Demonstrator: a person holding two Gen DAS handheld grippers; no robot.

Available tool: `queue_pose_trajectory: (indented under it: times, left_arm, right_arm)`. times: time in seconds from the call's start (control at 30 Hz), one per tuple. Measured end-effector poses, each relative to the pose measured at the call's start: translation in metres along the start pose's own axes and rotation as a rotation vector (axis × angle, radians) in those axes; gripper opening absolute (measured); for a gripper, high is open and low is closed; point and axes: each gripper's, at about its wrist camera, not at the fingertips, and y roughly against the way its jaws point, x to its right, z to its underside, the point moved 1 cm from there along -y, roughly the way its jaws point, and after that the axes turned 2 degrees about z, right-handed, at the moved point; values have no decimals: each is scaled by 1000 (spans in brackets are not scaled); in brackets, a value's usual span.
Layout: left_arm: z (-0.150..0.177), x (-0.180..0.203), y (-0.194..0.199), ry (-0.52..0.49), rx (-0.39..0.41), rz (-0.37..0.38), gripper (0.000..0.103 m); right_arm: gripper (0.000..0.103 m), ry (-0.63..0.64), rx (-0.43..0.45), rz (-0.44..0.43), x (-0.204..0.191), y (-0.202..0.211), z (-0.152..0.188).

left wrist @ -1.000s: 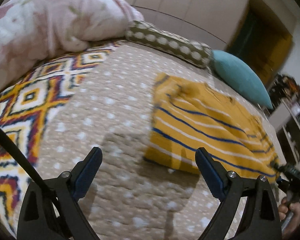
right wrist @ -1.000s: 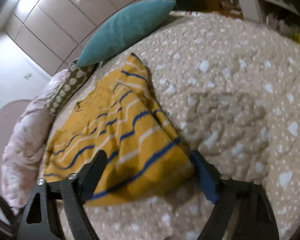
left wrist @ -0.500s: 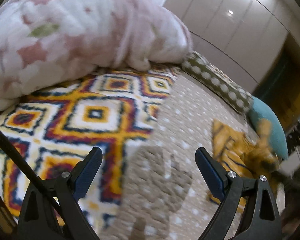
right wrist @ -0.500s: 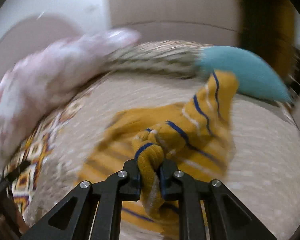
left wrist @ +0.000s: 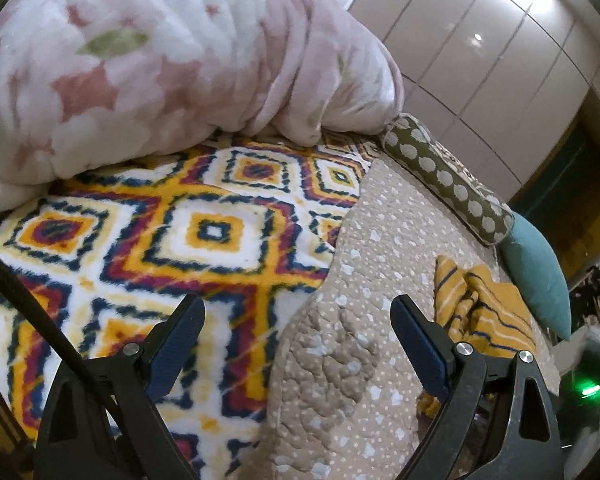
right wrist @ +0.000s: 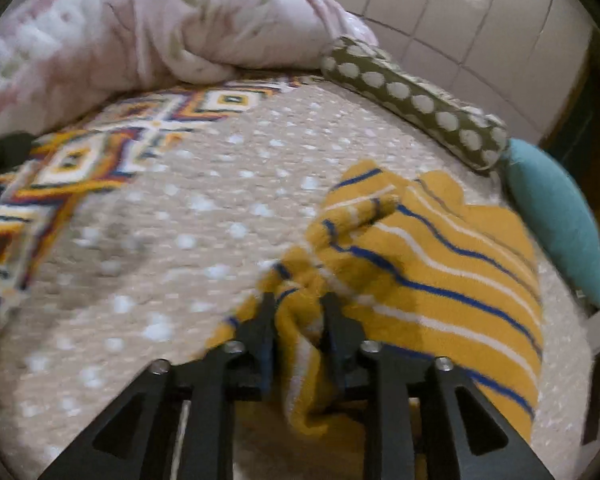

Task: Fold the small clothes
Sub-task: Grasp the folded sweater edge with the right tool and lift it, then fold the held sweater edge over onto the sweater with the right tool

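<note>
A small mustard-yellow garment [right wrist: 432, 264] with blue and white stripes lies bunched on the beige dotted quilt [right wrist: 204, 216]. My right gripper [right wrist: 298, 312] is shut on a bunched fold of it at its near left edge. The garment also shows in the left wrist view [left wrist: 484, 312], at the right, crumpled near the teal pillow. My left gripper [left wrist: 296, 328] is open and empty, held over the seam between the quilt and the patterned blanket, left of the garment.
A pink floral duvet [left wrist: 160, 64] is heaped at the back left. A bright diamond-patterned blanket [left wrist: 172, 240] covers the left part of the bed. An olive polka-dot bolster [left wrist: 444, 180] and a teal pillow [left wrist: 540, 276] lie along the far edge, with wardrobe doors behind.
My right gripper closed on the garment's edge and dragged it up and across, leaving it bunched. My left gripper swung left, away from the garment, and stayed open.
</note>
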Motion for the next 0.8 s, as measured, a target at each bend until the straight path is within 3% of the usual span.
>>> queue_pose_trajectory:
  times: [0.07, 0.13, 0.23, 0.33, 0.4, 0.47, 0.6, 0.63, 0.67, 0.7, 0.8]
  left_arm:
    - [1, 4, 1, -10, 0, 9, 93]
    - [2, 7, 1, -15, -1, 13, 93]
    - [2, 9, -1, -8, -5, 22, 93]
    - [4, 14, -4, -16, -16, 30, 93]
    - [6, 18, -6, -24, -22, 38, 93]
    - [8, 23, -7, -29, -35, 71, 93]
    - [15, 45, -10, -82, -71, 137, 93]
    - [17, 50, -10, -95, -73, 142, 93]
    - [18, 53, -10, -103, -73, 145, 93]
    - [18, 55, -11, -109, -72, 144, 93]
    - [18, 56, -10, -98, -65, 145, 93]
  right_arm:
    - [39, -79, 21, -158, 16, 27, 0]
    - [39, -129, 47, -211, 30, 41, -4]
    - [39, -188, 90, -133, 65, 59, -17]
    - [39, -225, 73, -72, 85, 48, -31]
    - [40, -250, 28, -84, 90, 28, -43]
    - [51, -274, -35, -55, 92, -1, -56]
    - [54, -300, -108, 103, 103, -51, -71]
    - [52, -306, -130, 109, 109, -60, -71]
    - [31, -310, -156, 101, 112, -70, -69]
    - [20, -313, -172, 105, 116, -74, -67]
    - [11, -357, -109, 74, 125, -59, -66]
